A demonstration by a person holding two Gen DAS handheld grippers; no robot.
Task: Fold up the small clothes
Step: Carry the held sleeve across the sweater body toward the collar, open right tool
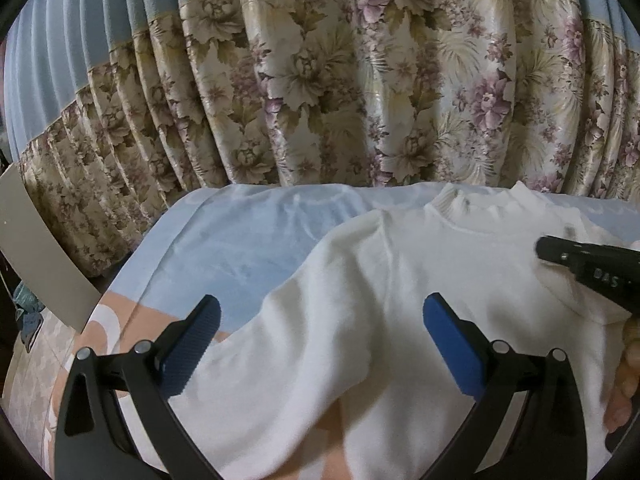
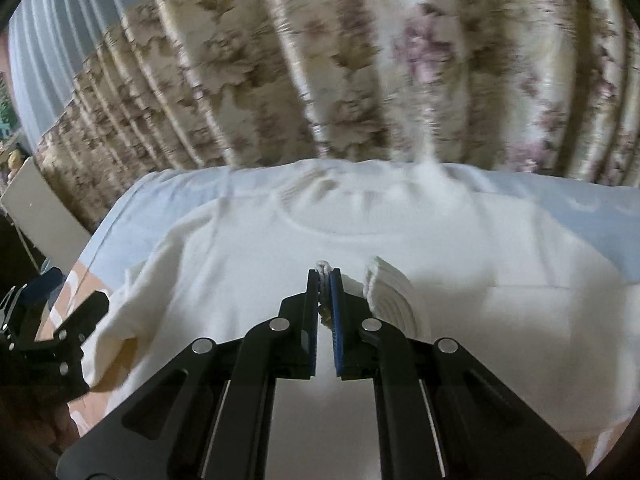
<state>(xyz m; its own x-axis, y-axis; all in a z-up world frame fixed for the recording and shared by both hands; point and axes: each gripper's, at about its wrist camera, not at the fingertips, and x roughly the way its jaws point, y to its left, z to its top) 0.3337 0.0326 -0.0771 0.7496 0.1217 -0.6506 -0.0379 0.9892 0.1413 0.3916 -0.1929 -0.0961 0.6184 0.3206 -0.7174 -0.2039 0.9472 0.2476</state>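
A white knitted sweater lies flat on the bed, front up, collar toward the curtain. My left gripper hovers open over its left sleeve, and nothing is between the blue pads. In the right wrist view, my right gripper is shut on the ribbed cuff of the other sleeve, held above the sweater's chest. That view is blurred by motion. The right gripper also shows at the right edge of the left wrist view, and the left gripper at the left edge of the right wrist view.
A light blue sheet covers the bed, with a peach patterned part near its left edge. A floral curtain hangs close behind. A grey board leans at the left. A person's hand is at the right edge.
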